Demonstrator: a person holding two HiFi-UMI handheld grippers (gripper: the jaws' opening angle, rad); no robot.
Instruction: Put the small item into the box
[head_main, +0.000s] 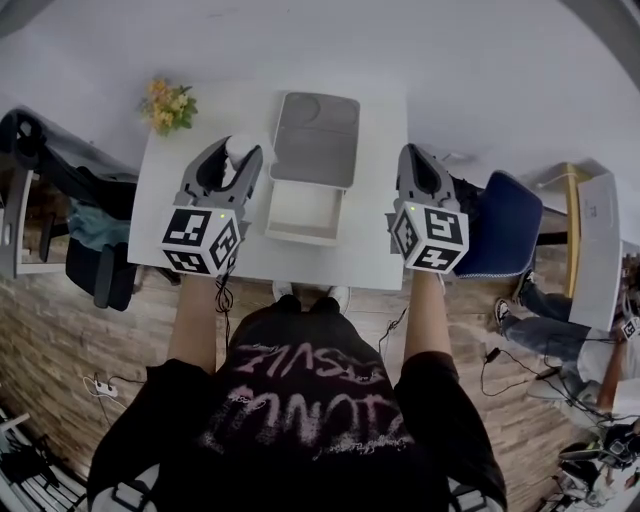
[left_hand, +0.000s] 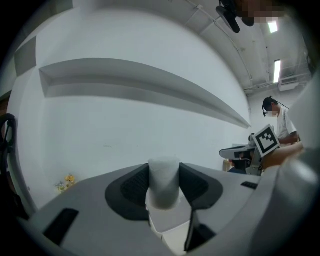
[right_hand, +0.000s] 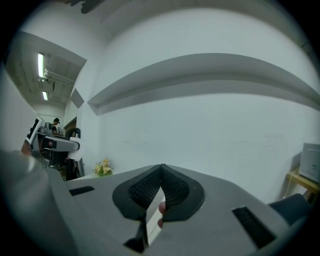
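I wore a black short-sleeved tee (head_main: 300, 400) with pink lettering; my grey left claw (head_main: 238, 152) and right claw (head_main: 418, 153) bore black-and-white square markings.

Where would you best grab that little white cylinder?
Grab it across its curved wall, near mid-height, coming in level with one jaw on each side. The white cylinder stands upright, so its round wall offers two opposite faces to the pads. The left gripper holds it that way, with the cylinder's top above the jaws.

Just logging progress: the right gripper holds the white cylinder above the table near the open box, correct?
Not quite: the left gripper holds the white cylinder, near the open box above the table. The left gripper view shows it.
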